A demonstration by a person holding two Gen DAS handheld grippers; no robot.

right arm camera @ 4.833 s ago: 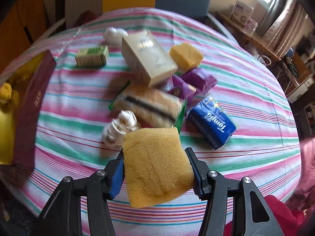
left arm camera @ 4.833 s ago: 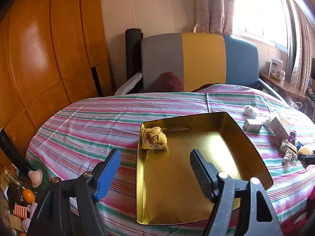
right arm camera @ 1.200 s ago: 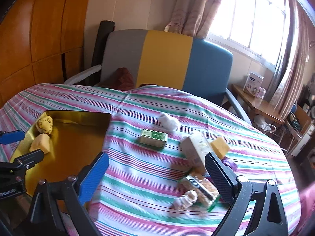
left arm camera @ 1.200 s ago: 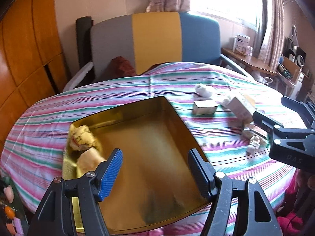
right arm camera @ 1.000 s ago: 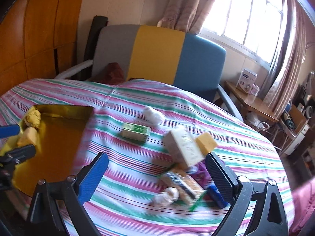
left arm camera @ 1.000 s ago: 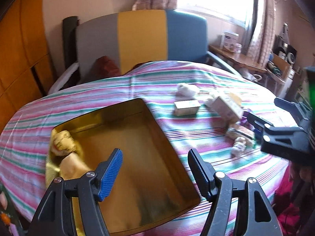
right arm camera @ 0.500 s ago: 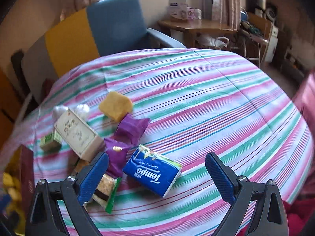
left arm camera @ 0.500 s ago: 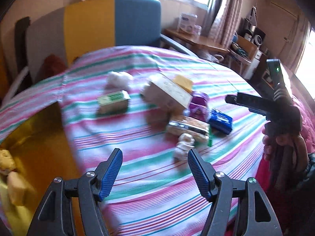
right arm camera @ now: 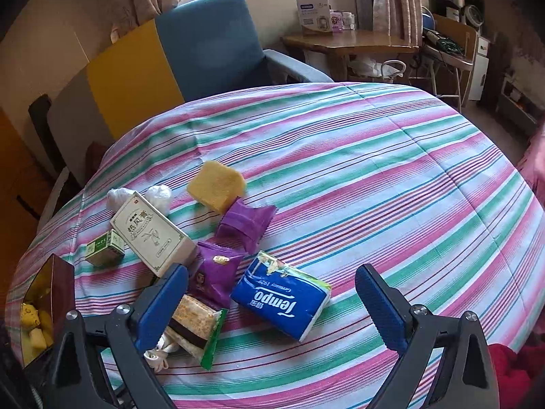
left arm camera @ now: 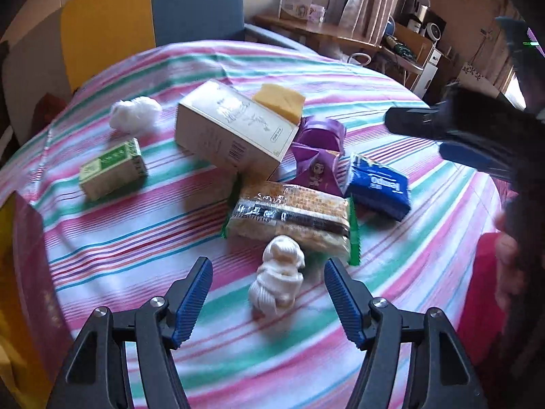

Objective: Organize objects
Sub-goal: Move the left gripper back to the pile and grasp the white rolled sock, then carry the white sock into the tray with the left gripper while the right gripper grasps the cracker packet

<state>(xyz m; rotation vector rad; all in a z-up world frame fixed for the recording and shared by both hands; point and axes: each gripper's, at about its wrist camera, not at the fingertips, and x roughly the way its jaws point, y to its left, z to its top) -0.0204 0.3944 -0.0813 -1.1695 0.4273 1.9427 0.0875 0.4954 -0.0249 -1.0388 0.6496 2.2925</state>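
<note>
Striped pink, green and white cloth covers the round bench (right arm camera: 374, 177). Left tongs (left arm camera: 269, 293) hang spread, their jaws having just been closing, with a small white rolled cloth bundle (left arm camera: 277, 277) between the pads, untouched. At its 12 o'clock lies a clear-wrapped biscuit pack (left arm camera: 289, 216). Right tongs (right arm camera: 272, 296) stand spread over a blue Tempo tissue pack (right arm camera: 281, 294). At their 9 o'clock, a gold tray (right arm camera: 51, 293) holds yellow pieces.

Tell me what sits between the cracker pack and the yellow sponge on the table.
The two purple snack packets lie between the cracker pack and the yellow sponge, one behind the other; the right wrist view shows this best.
</note>
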